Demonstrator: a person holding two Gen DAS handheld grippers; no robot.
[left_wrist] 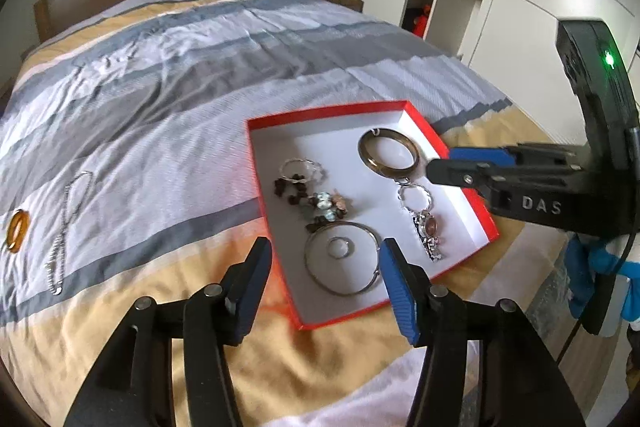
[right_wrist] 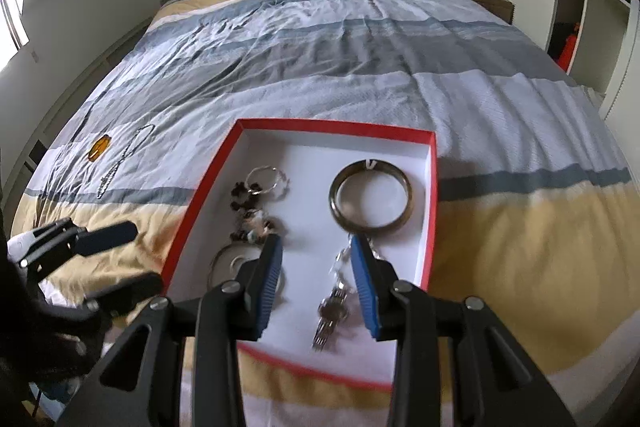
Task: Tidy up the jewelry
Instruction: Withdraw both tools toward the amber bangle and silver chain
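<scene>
We have both grippers over the near end of the red box [left_wrist: 408, 111], which sits on the striped duvet [left_wrist: 200, 87] as the collection tray. Most pieces already lie in it, so we judge the sorting well along.

Left gripper [left_wrist: 326, 255]: jaws apart, roughly half open, nothing between the pads, nothing touched. Seen between its tips are the large silver bangle [left_wrist: 316, 275] and the small ring [left_wrist: 340, 247] lying inside that bangle; the bangle's right edge passes behind the right pad in this view. Just beyond the tips lies the dark bead bracelet [left_wrist: 290, 189] with a thin wire bangle [left_wrist: 302, 167] past it.

Right gripper [right_wrist: 316, 257]: jaws apart, narrower than the left, holding nothing. The wristwatch [right_wrist: 332, 311] lies below and just inside its right pad, with the band trailing toward the near wall. A twisted silver ring [left_wrist: 416, 195] sits by the watch's far end, and the brown bangle [right_wrist: 370, 197] lies just beyond the tips. Whether the pad brushes the watch we cannot tell; it looks clear of it.

Still outside the box, well off to the left of both jaws: the amber ring [left_wrist: 18, 231] and the silver chain [left_wrist: 66, 219], side by side on the duvet. We judge these to be the remaining pickups, so open, empty jaws fit a move toward them. The chain is limp and thin on soft fabric, so the pads may pinch cloth with it.
</scene>
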